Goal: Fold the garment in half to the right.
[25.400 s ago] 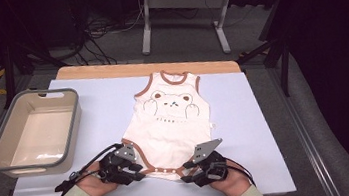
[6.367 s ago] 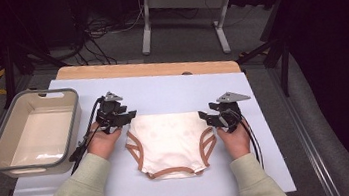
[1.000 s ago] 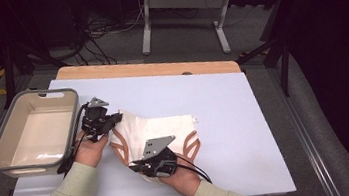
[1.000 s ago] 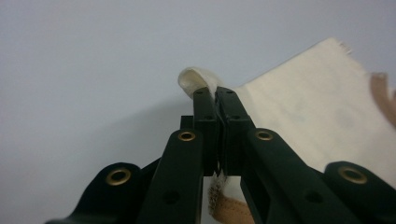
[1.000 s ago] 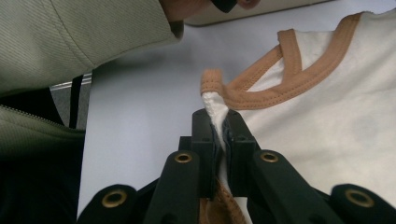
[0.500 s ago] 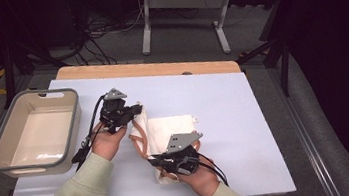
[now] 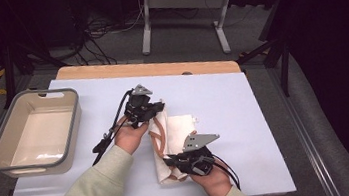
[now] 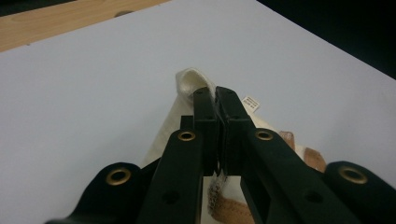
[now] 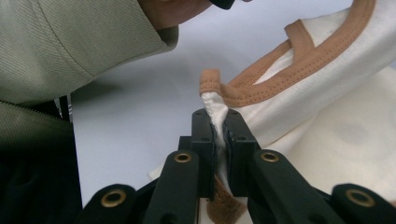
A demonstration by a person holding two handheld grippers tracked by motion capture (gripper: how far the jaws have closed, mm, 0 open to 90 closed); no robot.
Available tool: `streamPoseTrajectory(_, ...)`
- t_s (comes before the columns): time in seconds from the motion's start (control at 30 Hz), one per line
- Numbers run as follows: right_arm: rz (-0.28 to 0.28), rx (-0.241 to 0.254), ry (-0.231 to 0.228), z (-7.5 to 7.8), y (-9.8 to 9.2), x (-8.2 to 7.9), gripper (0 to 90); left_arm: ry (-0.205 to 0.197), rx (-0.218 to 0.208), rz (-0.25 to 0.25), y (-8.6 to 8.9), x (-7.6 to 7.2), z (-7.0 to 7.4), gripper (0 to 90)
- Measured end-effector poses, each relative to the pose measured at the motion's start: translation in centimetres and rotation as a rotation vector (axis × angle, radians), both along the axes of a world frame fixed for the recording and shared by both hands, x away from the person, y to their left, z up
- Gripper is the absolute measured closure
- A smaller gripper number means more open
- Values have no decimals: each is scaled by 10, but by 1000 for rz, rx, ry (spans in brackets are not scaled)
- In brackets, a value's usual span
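both grippers' fingers, left gripper [image 7: 156,109] and right gripper [image 7: 174,162], stay clenched on the bodysuit [image 7: 178,127], now folded narrower, moved rightward.

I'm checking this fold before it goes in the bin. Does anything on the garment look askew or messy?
Slightly: the cream bodysuit is only part-folded. Its brown trim bunches unevenly, and both the left gripper and right gripper pinch fabric. The bin looks fine.

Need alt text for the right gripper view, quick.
The right gripper is shut on a fold of the cream baby bodysuit, right by its brown trim. A pale green sleeve crosses the white table at upper left.
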State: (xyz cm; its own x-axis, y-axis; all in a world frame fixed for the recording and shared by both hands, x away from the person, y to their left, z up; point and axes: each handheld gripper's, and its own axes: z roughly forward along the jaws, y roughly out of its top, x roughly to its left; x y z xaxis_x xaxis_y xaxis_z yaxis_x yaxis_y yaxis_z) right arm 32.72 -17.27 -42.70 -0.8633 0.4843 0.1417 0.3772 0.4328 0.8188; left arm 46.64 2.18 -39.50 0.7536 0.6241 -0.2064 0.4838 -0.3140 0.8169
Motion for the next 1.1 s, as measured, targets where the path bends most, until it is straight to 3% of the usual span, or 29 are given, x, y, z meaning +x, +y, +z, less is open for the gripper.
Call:
streamPoseTrajectory(0.3,-38,-16,40,-9,-11,-2,847,27,54,-51,-28,6,-14,878)
streamPoseTrajectory(0.6,-73,-31,60,-14,-16,2,840,62,110,-5,-30,16,-29,877)
streamPoseTrajectory(0.8,-76,-63,62,-15,-15,2,835,79,98,-7,-34,15,-32,868)
streamPoseTrajectory(0.87,-80,-59,74,-14,-19,3,788,85,78,-26,-33,14,-30,802)
streamPoseTrajectory(0.97,-84,-44,105,-12,-28,3,620,79,52,-30,-24,10,-23,691)
streamPoseTrajectory(1.1,-80,10,46,-1,-38,4,423,74,2,-10,2,0,-15,631)
